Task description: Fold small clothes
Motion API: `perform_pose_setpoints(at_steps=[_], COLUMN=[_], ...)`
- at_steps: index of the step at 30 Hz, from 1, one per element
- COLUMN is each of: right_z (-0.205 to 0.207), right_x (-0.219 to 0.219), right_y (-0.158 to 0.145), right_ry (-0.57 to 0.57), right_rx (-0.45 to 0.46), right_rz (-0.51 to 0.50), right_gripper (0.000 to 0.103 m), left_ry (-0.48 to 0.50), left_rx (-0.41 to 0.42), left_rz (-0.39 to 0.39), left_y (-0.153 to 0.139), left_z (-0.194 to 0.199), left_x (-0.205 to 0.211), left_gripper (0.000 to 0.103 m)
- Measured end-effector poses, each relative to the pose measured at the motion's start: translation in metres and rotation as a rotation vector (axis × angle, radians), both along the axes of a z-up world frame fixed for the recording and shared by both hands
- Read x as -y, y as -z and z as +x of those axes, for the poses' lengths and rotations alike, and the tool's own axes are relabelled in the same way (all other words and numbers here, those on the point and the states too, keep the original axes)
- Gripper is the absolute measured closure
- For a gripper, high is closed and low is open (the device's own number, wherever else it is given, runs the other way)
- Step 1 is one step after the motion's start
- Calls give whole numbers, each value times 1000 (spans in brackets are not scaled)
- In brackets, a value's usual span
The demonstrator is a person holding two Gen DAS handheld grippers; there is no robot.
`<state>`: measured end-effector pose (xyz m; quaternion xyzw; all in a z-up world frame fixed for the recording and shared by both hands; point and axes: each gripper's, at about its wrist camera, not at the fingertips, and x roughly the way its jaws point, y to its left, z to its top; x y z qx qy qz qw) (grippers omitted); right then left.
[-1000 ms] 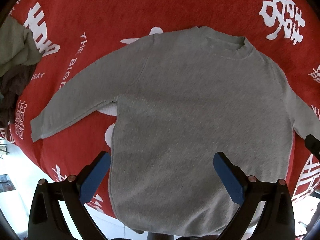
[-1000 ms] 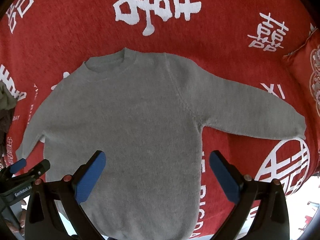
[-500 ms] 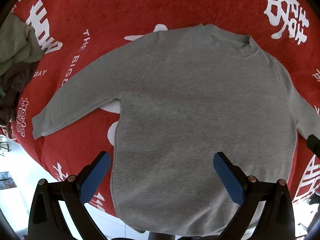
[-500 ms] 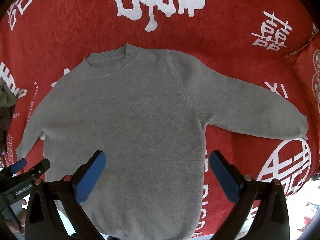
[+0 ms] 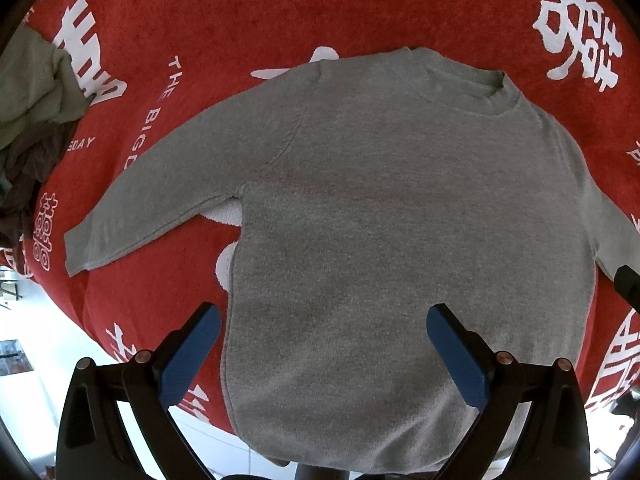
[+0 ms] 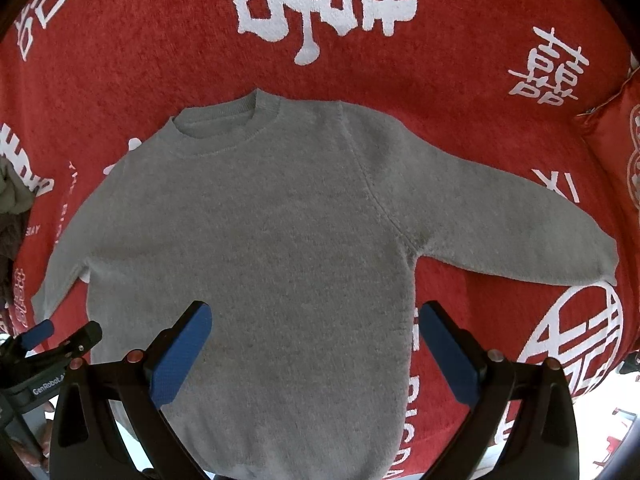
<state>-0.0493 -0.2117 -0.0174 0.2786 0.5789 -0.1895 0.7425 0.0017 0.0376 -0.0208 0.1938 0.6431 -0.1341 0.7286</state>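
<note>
1. Sweater (image 5: pixel 400 220): grey knit cloth, matt, with a soft, slightly fuzzy nap; ribbed band at the neck.
2. Blanket (image 6: pixel 460 80): red woven cloth, matt, coarse and nubbly, with white characters and letters worked into the pile.
3. Pile of clothes (image 5: pixel 32 92): soft cloth, matt, pale green over dark brown, crumpled.
4. Left hand-held gripper (image 5: pixel 324 320): black plastic frame, smooth with a slight sheen; blue pads (image 5: pixel 188 360) matt and finely textured; small copper-coloured metal rivets, shiny.
5. Right hand-held gripper (image 6: pixel 316 320): same black plastic frame and matt blue pads (image 6: pixel 180 358); metal rivets reddish and glossy.
6. Cushion (image 6: pixel 616 140): red cloth, smoother and faintly shinier than the blanket, white printed pattern.
</note>
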Motion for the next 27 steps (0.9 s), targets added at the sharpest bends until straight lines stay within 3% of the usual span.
perform_pose_setpoints(at_steps=[27], right_z=[-1], right_x=[4], right_y=[6], right_ry=[-25], right_rx=[29], right_rz=[16], right_gripper=[0], left_ry=[-49], left_rx=[12], left_rz=[14], left_y=[5], left_z=[-3], left_x=[-7], left_gripper=[0])
